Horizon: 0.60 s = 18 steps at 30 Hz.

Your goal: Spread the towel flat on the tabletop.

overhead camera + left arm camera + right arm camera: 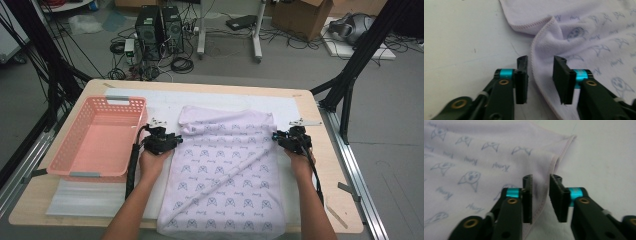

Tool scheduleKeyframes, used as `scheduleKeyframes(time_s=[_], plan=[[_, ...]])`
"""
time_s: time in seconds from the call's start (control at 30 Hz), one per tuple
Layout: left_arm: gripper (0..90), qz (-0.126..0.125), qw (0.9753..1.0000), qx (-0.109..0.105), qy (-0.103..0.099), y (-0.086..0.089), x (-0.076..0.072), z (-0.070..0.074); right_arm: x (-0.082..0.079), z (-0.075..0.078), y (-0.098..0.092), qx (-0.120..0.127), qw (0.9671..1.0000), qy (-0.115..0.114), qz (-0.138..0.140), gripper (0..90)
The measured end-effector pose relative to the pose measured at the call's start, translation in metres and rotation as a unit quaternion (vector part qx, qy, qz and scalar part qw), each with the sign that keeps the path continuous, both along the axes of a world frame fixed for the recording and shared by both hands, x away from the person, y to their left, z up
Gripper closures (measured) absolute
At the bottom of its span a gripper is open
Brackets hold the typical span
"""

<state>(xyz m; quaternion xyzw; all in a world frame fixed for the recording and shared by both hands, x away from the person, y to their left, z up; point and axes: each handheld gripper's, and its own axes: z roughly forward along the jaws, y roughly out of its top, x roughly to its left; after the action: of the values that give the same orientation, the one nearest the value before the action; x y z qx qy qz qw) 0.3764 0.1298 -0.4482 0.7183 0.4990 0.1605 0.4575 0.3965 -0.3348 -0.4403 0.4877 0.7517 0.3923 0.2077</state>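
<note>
A pale lilac cloth (225, 170) printed with small blue figures lies spread on the white mat, its near end hanging over the table's front edge. My left gripper (176, 139) sits at the cloth's left edge. In the left gripper view it is open (540, 80), its jaws either side of the cloth's stitched hem (544, 50). My right gripper (276, 136) is at the cloth's right edge. It is open (541, 200) too, straddling the cloth's hem (554, 162) just below a corner.
A pink plastic basket (75, 155) stands at the table's left side, close to my left hand. The white mat (295, 107) covers the table middle. Black frame legs (350, 70), computers and cables lie on the floor beyond the far edge.
</note>
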Motion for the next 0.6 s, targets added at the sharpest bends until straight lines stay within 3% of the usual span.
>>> scheduleKeyframes(time_s=[0.03, 0.07, 0.2, 0.3, 0.37, 0.5, 0.6], plan=[[60.6, -0.006, 1.0000, -0.004, 0.001, 0.001, -0.005, 0.000, -0.004, 0.001, 0.000, -0.004, 1.0000, -0.002, 0.001, 65.8], [56.3, -0.016, 0.9997, -0.004, 0.017, 0.000, -0.008, 0.001, -0.008, 0.002, -0.001, -0.008, 1.0000, -0.004, 0.004, 65.2], [53.3, -0.049, 0.9986, -0.006, 0.021, -0.002, -0.032, 0.000, -0.031, 0.007, -0.003, -0.004, 0.9997, -0.008, 0.022, 63.6], [50.9, -0.060, 0.9973, -0.021, 0.038, 0.000, -0.051, -0.004, -0.053, 0.009, -0.003, -0.001, 0.9991, -0.009, 0.041, 62.3], [47.5, -0.057, 0.9973, -0.028, 0.037, 0.004, -0.066, -0.005, -0.071, 0.009, -0.004, 0.014, 0.9987, -0.008, 0.049, 62.0], [51.9, -0.063, 0.9958, -0.042, 0.051, 0.008, -0.089, -0.006, -0.107, 0.005, -0.004, 0.024, 0.9978, 0.004, 0.062, 60.0], [56.2, -0.076, 0.9944, -0.047, 0.056, 0.007, -0.102, -0.007, -0.130, 0.001, -0.002, 0.010, 0.9971, 0.016, 0.074, 60.0]])
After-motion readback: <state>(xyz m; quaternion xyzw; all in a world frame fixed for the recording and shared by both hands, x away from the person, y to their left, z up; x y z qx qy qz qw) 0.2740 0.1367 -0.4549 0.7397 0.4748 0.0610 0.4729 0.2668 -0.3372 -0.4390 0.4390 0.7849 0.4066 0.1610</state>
